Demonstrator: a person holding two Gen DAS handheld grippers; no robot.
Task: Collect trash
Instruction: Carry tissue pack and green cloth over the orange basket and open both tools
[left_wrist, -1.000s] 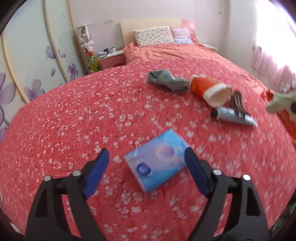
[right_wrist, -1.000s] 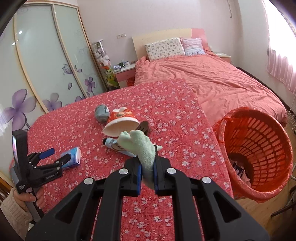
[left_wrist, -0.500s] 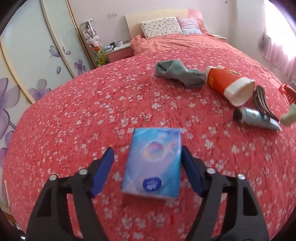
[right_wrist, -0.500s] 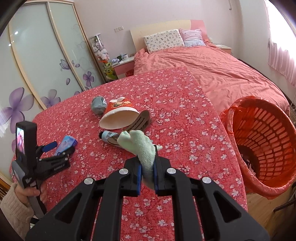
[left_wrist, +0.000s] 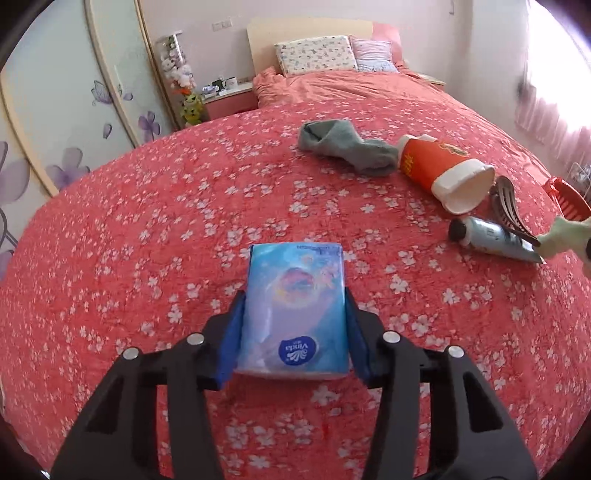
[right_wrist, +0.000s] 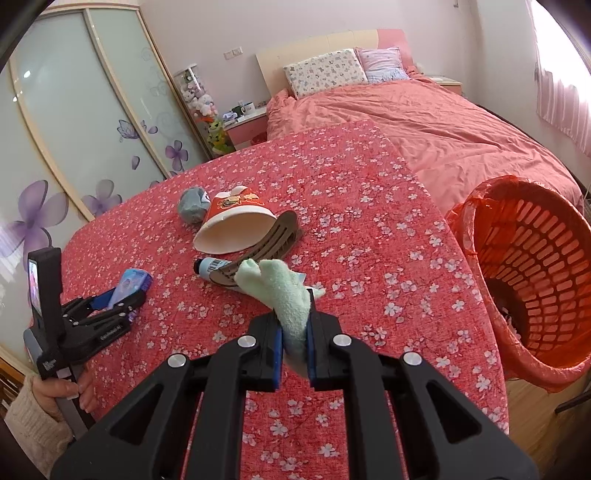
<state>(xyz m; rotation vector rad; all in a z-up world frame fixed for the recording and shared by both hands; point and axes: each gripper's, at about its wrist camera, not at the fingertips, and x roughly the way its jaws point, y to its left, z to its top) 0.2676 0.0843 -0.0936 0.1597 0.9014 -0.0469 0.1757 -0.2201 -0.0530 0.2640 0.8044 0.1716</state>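
Note:
My left gripper (left_wrist: 293, 314) is shut on a blue tissue pack (left_wrist: 295, 295), its blue pads against both long sides, low over the red flowered tablecloth (left_wrist: 147, 240). It also shows in the right wrist view (right_wrist: 122, 295) with the pack (right_wrist: 131, 282). My right gripper (right_wrist: 294, 332) is shut on a pale green sock (right_wrist: 284, 291), held above the table. A red paper cup (right_wrist: 232, 225), a grey sock (right_wrist: 192, 208), a brown hair clip (right_wrist: 273, 236) and a tube (right_wrist: 212, 267) lie on the table.
An orange basket (right_wrist: 528, 288) lined with a red bag stands off the table's right edge. A bed (right_wrist: 424, 122) lies beyond the table. Sliding wardrobe doors (right_wrist: 74, 129) stand on the left. In the left wrist view the cup (left_wrist: 443, 170) lies at right.
My left gripper has moved forward around the tissue pack and closed on it. My right gripper keeps holding the green sock and has shifted slightly left.

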